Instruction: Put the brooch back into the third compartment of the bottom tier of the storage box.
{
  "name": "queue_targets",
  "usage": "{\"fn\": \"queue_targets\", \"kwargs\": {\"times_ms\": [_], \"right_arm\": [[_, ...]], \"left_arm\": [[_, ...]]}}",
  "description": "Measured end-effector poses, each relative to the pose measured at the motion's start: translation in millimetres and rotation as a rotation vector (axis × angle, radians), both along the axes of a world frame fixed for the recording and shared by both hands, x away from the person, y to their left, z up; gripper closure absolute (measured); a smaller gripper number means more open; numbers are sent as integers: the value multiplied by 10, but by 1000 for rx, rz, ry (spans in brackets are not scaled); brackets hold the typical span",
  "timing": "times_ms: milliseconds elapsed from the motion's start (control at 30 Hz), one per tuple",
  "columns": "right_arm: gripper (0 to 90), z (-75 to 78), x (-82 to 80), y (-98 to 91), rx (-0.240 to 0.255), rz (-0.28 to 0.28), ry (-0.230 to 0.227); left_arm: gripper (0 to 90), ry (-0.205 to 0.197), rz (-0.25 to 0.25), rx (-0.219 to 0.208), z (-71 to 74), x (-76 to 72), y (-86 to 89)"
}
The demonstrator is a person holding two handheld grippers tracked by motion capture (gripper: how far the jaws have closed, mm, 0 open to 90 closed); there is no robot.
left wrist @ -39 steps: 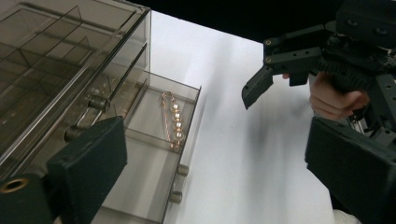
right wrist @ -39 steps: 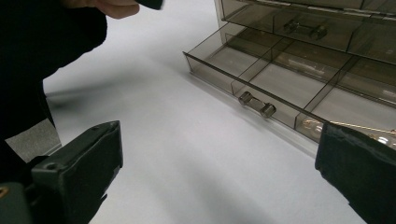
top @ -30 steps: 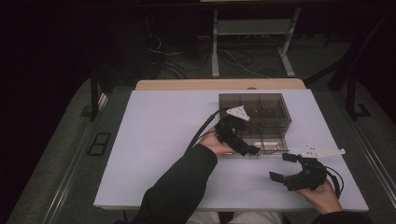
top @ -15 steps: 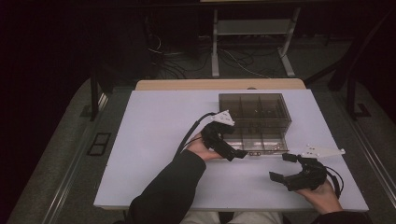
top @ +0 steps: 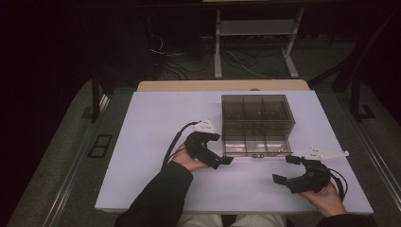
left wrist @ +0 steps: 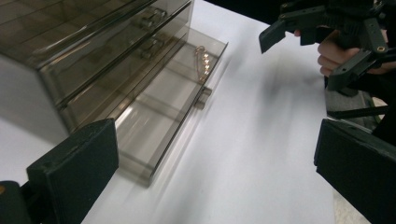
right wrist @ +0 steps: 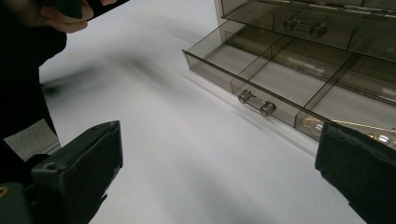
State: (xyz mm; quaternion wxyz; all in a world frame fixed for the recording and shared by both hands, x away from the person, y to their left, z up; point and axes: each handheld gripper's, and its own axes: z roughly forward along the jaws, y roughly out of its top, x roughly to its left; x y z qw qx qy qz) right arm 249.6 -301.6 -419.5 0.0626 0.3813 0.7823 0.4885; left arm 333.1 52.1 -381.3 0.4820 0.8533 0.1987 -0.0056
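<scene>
A smoky clear drawer box (top: 257,113) stands on the white table (top: 156,123). Its bottom drawer (top: 255,149) is pulled out toward me. In the left gripper view the open drawer (left wrist: 173,98) holds a small gold trinket (left wrist: 202,59) in its far compartment, behind a clear knob (left wrist: 203,97). My left gripper (top: 220,156) rests just left of the drawer front, open and empty (left wrist: 215,186). My right gripper (top: 284,169) lies at the drawer's near right, open and empty (right wrist: 219,186), facing the drawer knob (right wrist: 257,102) and the gold trinket (right wrist: 348,127).
Upper drawers of the box (right wrist: 303,23) are closed, each with a clear knob. A wooden board (top: 222,85) runs along the table's far edge, with a metal stand (top: 255,28) and cables on the floor beyond. Bare table surface lies to the left.
My left gripper has drawn back from the box front, moving left and toward me. The right gripper has stayed where it was.
</scene>
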Motion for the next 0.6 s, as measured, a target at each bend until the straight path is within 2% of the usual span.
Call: {"fn": "queue_targets", "kwargs": {"times_ms": [233, 300, 600], "right_arm": [[4, 1, 0, -1, -1, 0, 0], [3, 1, -1, -1, 0, 0, 1], [4, 1, 0, -1, 0, 0, 1]], "left_arm": [[0, 3, 53, -36, -58, -94, 204], [0, -7, 71, -40, -83, -119, 271], [0, -5, 145, -53, -207, -238, 551]]}}
